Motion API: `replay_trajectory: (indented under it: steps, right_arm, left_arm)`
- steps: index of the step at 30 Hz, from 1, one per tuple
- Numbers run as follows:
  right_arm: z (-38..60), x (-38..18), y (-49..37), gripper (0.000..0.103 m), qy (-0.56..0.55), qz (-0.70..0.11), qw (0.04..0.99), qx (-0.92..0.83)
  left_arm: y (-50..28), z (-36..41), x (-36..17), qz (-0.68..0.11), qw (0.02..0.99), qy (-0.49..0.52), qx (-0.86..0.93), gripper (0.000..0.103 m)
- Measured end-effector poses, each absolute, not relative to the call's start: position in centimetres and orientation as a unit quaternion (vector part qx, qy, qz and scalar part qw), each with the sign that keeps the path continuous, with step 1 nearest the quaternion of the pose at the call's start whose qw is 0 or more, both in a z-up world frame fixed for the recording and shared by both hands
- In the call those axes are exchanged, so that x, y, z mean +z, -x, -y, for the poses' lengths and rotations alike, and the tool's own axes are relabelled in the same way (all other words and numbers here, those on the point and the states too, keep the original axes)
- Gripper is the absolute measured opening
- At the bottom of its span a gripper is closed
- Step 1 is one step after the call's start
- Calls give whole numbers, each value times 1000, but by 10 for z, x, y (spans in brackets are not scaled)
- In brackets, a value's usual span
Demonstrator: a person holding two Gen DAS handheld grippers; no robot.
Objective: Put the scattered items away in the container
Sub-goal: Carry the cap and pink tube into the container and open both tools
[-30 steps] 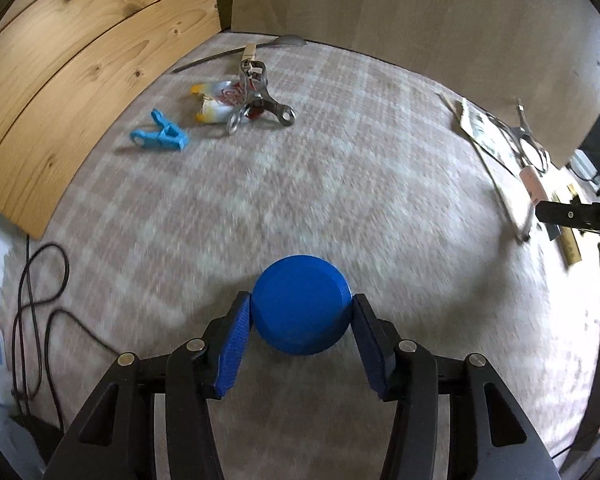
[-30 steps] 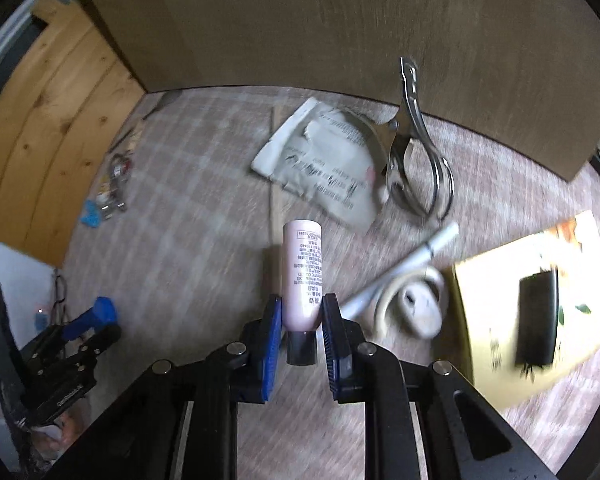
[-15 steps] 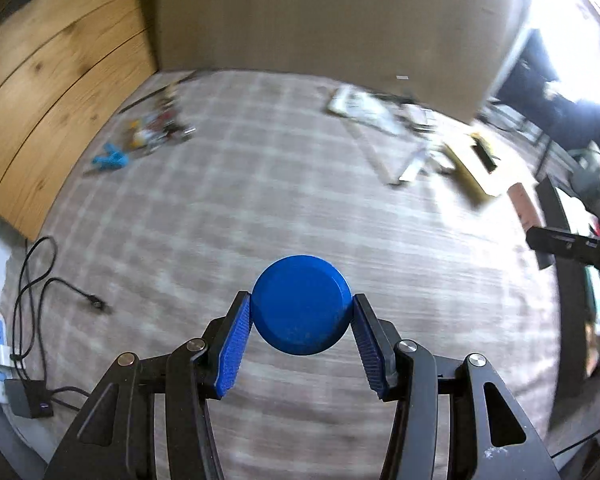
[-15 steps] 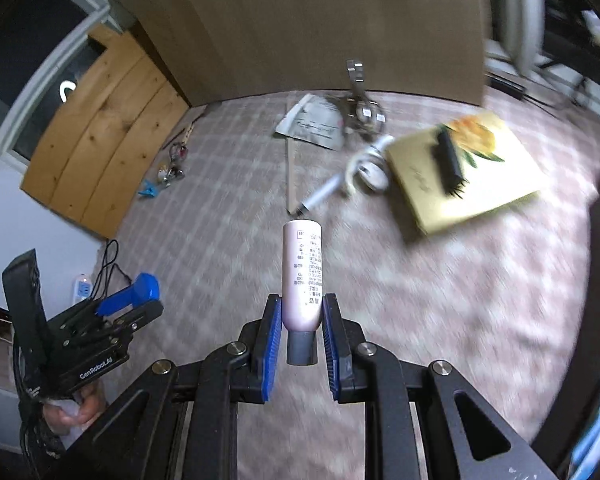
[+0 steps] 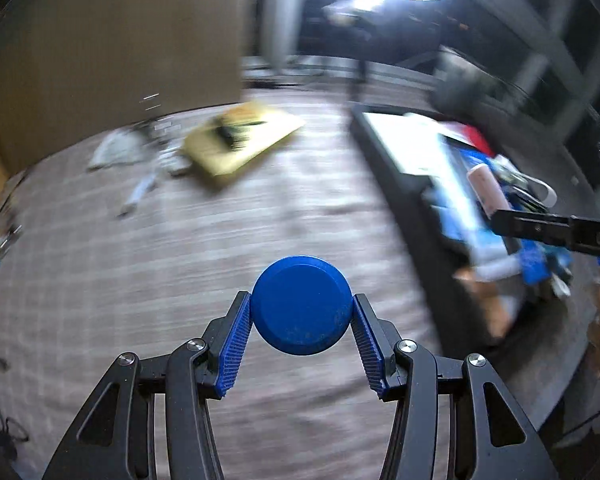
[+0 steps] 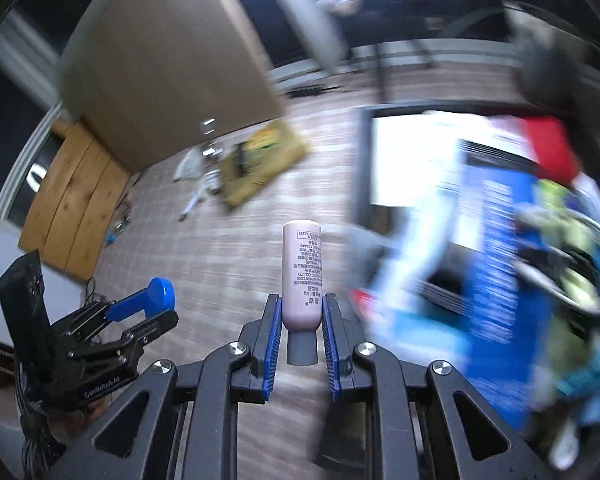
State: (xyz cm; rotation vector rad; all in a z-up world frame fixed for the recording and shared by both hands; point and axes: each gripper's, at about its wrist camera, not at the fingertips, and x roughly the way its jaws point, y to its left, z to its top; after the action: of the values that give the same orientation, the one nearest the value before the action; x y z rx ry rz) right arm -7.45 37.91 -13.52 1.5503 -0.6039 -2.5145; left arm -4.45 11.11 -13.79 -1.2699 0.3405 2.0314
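My left gripper [image 5: 301, 316] is shut on a round blue lid [image 5: 301, 305], held flat-on between the blue pads above the checked carpet. My right gripper [image 6: 299, 312] is shut on a pale pink tube [image 6: 302, 272] with a grey cap, tube pointing away from me. From the right wrist view the left gripper [image 6: 156, 304] with the blue lid [image 6: 160, 292] shows at the lower left. The dark container [image 5: 404, 196] stands at the right in both views, filled with blurred blue, white and red items. The pink tube [image 5: 490, 188] hangs over it in the left wrist view.
A yellow book [image 5: 240, 140] with a dark object on it, a white pen [image 5: 138, 194] and a crumpled packet [image 5: 116, 150] lie far back on the carpet. A brown panel [image 6: 160, 56] and wooden boards [image 6: 72, 200] stand behind. A bright lamp glares at the top.
Both grippers have swung right and lifted, carrying lid and tube. The container has come into view at the right; the scattered items have slid away to the far left. Both grips unchanged.
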Motion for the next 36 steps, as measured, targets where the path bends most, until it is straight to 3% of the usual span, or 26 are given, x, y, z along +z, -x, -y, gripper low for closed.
replay_trajectory:
  steps: [9,21,36]
  right_arm:
    - [-462,-140,1,18,-499,230,1,-835]
    - [-489,-160,-36,18,-501,248,-17,-829]
    - [-495,-185,-26,18,-516,245,-4,-821]
  left_arm:
    - [-35,-209,-139,-181,428,470,750,54]
    - [-94,-270,-150,-222,474,458,718,54]
    - [-97,-307,-170,-247,469,448,720,54]
